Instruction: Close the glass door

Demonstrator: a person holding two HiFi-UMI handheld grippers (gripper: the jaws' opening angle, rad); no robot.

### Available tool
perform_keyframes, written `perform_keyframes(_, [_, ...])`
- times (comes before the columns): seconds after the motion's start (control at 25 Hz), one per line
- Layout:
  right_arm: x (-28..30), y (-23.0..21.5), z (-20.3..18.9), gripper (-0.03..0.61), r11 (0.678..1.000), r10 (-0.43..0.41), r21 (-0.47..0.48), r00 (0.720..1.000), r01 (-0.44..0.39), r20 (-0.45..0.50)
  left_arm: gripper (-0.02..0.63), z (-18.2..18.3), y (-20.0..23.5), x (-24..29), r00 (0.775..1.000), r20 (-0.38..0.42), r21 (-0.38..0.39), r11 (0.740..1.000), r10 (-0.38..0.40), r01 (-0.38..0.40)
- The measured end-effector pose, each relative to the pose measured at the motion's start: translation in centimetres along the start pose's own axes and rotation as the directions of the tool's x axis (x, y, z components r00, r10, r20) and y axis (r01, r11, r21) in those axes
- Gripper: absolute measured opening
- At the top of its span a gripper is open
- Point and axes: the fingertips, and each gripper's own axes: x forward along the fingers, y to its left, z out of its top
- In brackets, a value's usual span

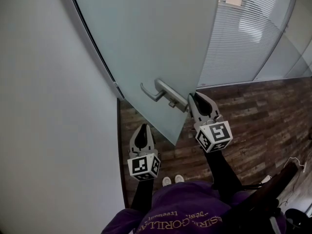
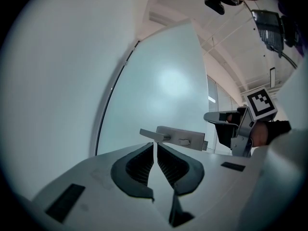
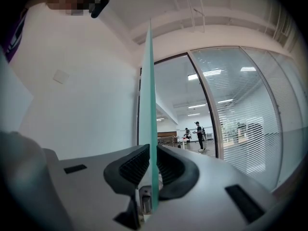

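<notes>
The frosted glass door (image 1: pixel 146 43) stands ajar, swung toward me, with its metal lever handle (image 1: pixel 152 92) on the near face. My right gripper (image 1: pixel 193 97) is at the door's free edge just beside the handle plate. In the right gripper view the door's thin green edge (image 3: pixel 150 81) runs straight up between the pads, and the gripper (image 3: pixel 152 150) is shut on it. My left gripper (image 1: pixel 143 127) hangs lower and to the left, shut and empty. In the left gripper view that gripper (image 2: pixel 155 146) points at the handle (image 2: pixel 154 134) from a short distance, apart from it.
A white wall (image 1: pixel 48 106) fills the left side by the door's hinge line. A glass partition with blinds (image 1: pixel 243 38) stands behind the door on the right. Wooden floor (image 1: pixel 263 111) lies below. Two people (image 3: pixel 198 134) stand far off in the room beyond the doorway.
</notes>
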Motion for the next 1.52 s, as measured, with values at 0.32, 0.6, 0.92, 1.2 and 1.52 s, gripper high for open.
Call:
perform_keyframes(0.32, [0.4,-0.5,-0.6,0.040,0.999,-0.024,-0.021,1.000,0.024,0.001,0.066,-1.8,-1.2,1.8,0.994,-0.066,0.147,0.985,-0.086,0.095])
perform_keyframes(0.6, [-0.2,-0.4,-0.6,0.041,0.993,-0.097,-0.072,0.995,0.098,0.011,0.163,-1.8,-1.7,5.4,0.973,-0.169,0.491,0.843,-0.154,0.219])
perform_keyframes(0.92, [-3.8,-1.1,-4.3,0.040,0.976,-0.218,-0.020,0.974,0.217,-0.061,0.256,-1.9,-1.0,11.4,0.953,-0.286,0.809,0.508,-0.098,0.296])
perform_keyframes(1.2, [-5.7,-1.0,-4.5,0.040,0.964,-0.266,-0.001,0.962,0.267,-0.067,0.256,-2.6,-0.7,14.5,0.941,-0.336,0.937,0.085,-0.036,0.338])
perform_keyframes(1.52, [-6.7,-0.5,-4.4,0.040,0.957,-0.287,0.010,0.955,0.289,-0.078,0.170,-1.7,-1.2,15.1,0.951,-0.304,0.948,0.080,-0.050,0.307])
